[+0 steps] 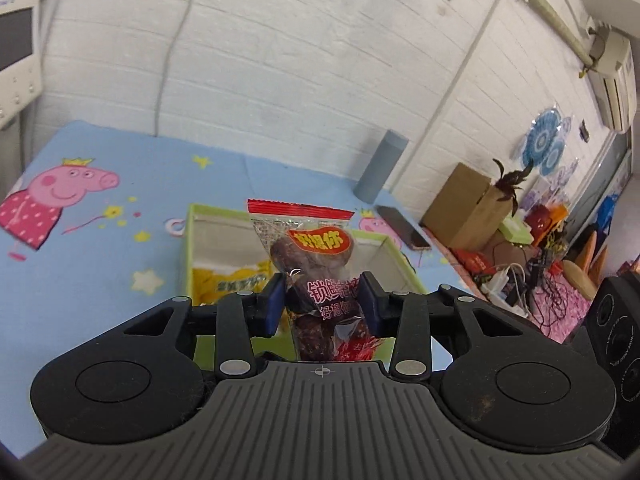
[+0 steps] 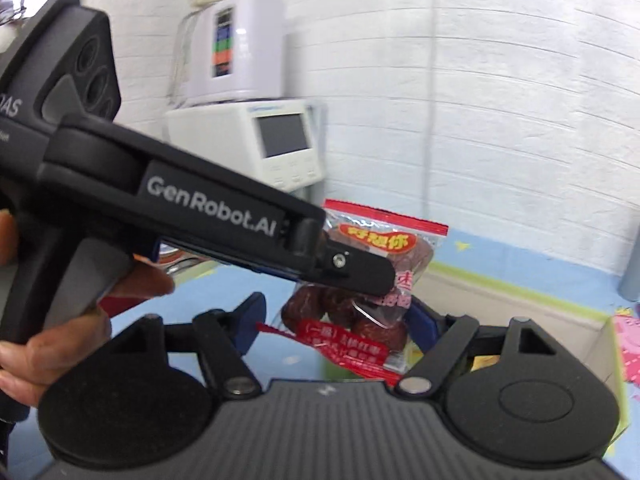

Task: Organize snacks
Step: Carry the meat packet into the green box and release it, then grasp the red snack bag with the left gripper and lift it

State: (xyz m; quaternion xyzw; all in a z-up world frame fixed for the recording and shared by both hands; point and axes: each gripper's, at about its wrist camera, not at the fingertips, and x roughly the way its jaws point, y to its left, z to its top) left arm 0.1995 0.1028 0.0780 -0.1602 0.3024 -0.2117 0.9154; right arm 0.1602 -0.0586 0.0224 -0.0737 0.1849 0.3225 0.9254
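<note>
A clear packet of red dates (image 1: 316, 276) with red print stands upright between the blue pads of my left gripper (image 1: 323, 298), which is shut on it above a green-rimmed box (image 1: 192, 240). A yellow snack bag (image 1: 232, 280) lies in the box. In the right wrist view the left gripper (image 2: 362, 276) crosses from the left and pinches the same packet (image 2: 360, 320). My right gripper (image 2: 340, 328) is open, its pads on either side of the packet's lower half without visibly pressing it.
The box sits on a blue cartoon-pig mat (image 1: 100, 200). A grey cylinder (image 1: 382, 166) and a phone (image 1: 404, 226) lie behind the box. Cardboard boxes and cables (image 1: 500, 248) crowd the right side. White appliances (image 2: 256, 136) stand by the brick wall.
</note>
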